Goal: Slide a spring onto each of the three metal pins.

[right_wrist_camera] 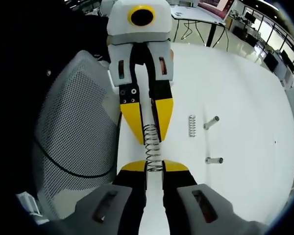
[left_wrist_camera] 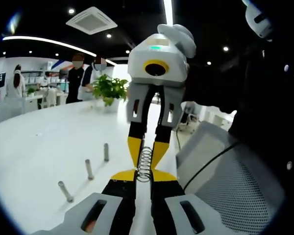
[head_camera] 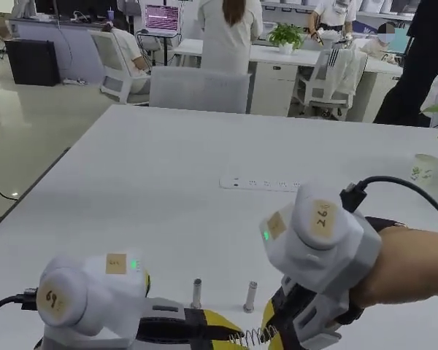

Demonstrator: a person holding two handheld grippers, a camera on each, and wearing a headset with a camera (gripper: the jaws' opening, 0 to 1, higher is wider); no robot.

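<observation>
Steel coil spring (right_wrist_camera: 151, 147) spanning both tools by the near edge of the white table (head_camera: 168, 168), left gripper (left_wrist_camera: 144, 175) and right gripper (right_wrist_camera: 154, 166) each closed narrowly on one end. Just beyond, three metal pins (left_wrist_camera: 89, 169) upright; second spring (right_wrist_camera: 191, 126) lying beside one.

spring (left_wrist_camera: 145, 162) in left tongs (left_wrist_camera: 144, 175), three pins (left_wrist_camera: 89, 169) nearby

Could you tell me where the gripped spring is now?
Head view, bottom centre: the small coiled metal spring is gripped between the left tongs and right tongs, below two upright metal pins.
</observation>
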